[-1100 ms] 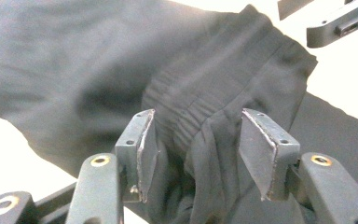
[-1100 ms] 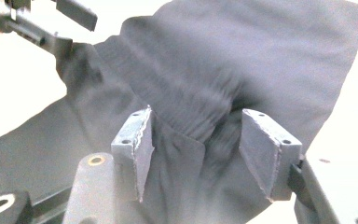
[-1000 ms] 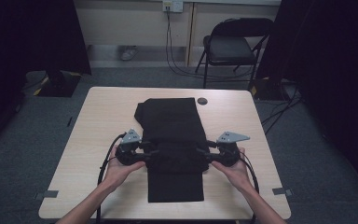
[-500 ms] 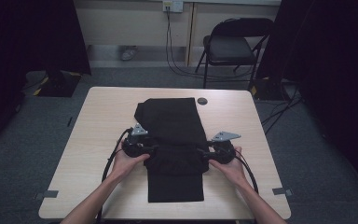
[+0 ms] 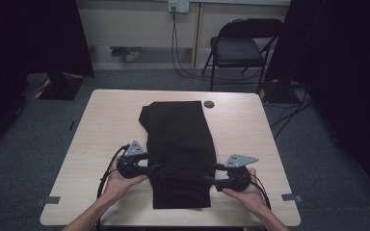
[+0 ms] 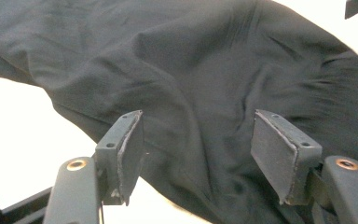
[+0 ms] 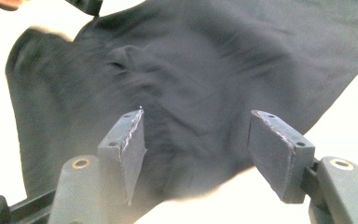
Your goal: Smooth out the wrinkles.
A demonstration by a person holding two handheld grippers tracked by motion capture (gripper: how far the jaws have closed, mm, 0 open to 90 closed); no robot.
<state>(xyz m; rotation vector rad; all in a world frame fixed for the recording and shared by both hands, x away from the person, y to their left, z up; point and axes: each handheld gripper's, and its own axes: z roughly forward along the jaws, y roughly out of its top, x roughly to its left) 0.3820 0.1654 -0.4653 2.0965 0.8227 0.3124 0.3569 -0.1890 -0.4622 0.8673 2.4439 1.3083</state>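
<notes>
At the lower left of the high view the left gripper (image 5: 150,167) sits in the person's left hand (image 5: 120,180), its jaws at the left edge of a black garment (image 5: 180,149) that lies folded lengthwise down the middle of the table (image 5: 101,125). In the left gripper view its jaws stand spread, having just been opening, and the pads (image 6: 129,156) press on nothing; the cloth (image 6: 191,84) lies beyond and below them, wrinkled but loose. Toward the lower right of the high view, the right gripper (image 5: 216,175) in the right hand (image 5: 245,192) meets the garment's right edge. In the right gripper view its jaws have likewise just been opening and stand apart, with the cloth (image 7: 191,93) blurred between and behind them, not pinched. By the look of it, this is a release after a fold or a tug on the near part of the garment. The next move likely calls for drawing both grippers clear of the cloth without dragging it, then choosing fresh edges to pinch for another fold. A small dark disc (image 5: 208,103) lies at the upper centre of the table, just beside the garment's far end.
</notes>
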